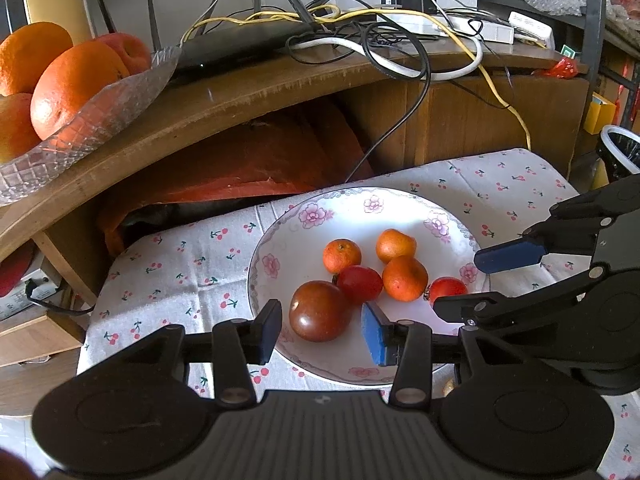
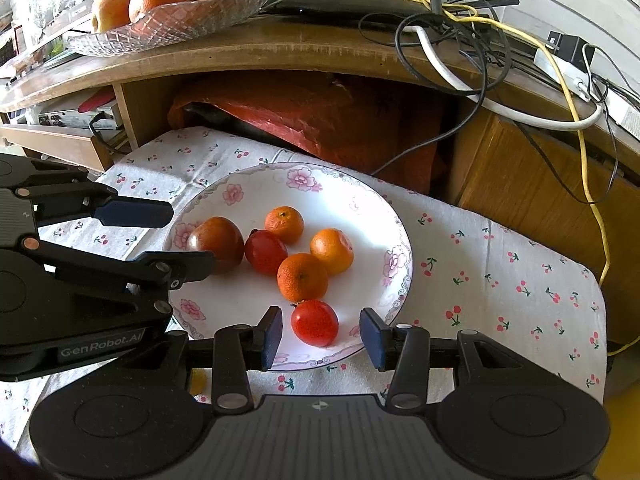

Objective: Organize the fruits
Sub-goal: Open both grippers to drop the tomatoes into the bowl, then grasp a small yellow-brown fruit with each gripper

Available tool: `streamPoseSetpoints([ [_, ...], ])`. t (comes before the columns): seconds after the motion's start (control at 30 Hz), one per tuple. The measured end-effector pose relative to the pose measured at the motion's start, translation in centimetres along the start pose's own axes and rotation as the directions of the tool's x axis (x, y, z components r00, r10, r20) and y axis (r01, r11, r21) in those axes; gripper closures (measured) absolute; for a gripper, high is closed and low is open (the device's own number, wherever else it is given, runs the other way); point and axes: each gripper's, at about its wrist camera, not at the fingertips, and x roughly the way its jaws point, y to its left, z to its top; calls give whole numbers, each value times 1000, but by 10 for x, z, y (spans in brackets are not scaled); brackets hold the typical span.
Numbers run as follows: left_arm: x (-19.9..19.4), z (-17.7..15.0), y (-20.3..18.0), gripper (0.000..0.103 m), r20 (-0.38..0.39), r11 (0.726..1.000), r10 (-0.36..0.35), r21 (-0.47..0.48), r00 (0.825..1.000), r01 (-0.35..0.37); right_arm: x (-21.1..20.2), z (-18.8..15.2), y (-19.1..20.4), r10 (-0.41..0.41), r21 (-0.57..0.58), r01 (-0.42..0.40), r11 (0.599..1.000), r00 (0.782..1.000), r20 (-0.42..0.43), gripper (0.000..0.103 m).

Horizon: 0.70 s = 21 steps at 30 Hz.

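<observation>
Plate point(image 1: 280, 236): white with pink flower rim, on the cherry-print cloth point(image 1: 180, 272) that covers the worktop; holds six small fruits.
Dark tomato point(image 1: 319, 311): largest fruit, at the plate's near-left side in the left wrist view; lies between the left gripper's fingers, no contact visible.
Red tomatoes: one point(image 1: 359, 283) touching the dark tomato, another point(image 2: 315, 322) apart at the plate's near rim, between the right gripper's fingers, untouched.
Mandarins: three, orange, clustered mid-plate point(image 2: 302, 276).
Left gripper point(image 1: 325, 330): jaws wide apart, holding nothing, fingertips low over the plate.
Right gripper point(image 2: 320, 334): jaws wide apart, empty, fingertips over the plate's near rim.
Pose: both grippers point toward the plate from adjacent sides; each shows in the other's view.
Glass bowl point(image 2: 180, 20): on the wooden shelf point(image 2: 280, 48) above, holding oranges and apples.
Left wrist view only: a yellow box and a black bin with a white rim at the far right.
Right wrist view only: the "GenRobot.AI" lettering on the left gripper's body.
Cables point(image 1: 400, 48): tangled black, white and yellow, on the shelf beside a router.
</observation>
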Motion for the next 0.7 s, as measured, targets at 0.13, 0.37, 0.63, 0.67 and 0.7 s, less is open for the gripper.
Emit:
streamPoseSetpoints([
  [0.13,-7,-1,-1,52,8,1000,-6,2,1000,6,-6,-1,0,1,3,-1,1000,1000,6,62],
  [0.37,-21,-6,-6,52,19,1000,-21,20,1000,20,-20,-8,5,-4,-8,5,1000,1000,11,62],
  [0.63,-40,-16,-10,52,29,998,-58,40,998,57,-41,-19,14,-5,-26,5,1000,1000,13,62],
  [0.67,-43,-18,-12,52,26,997,-64,46,998,63,-44,-21,14,-5,-27,5,1000,1000,11,62],
  [0.7,-44,-20,-13,52,22,996,-70,52,997,69,-46,-23,15,-6,-29,6,1000,1000,7,62],
])
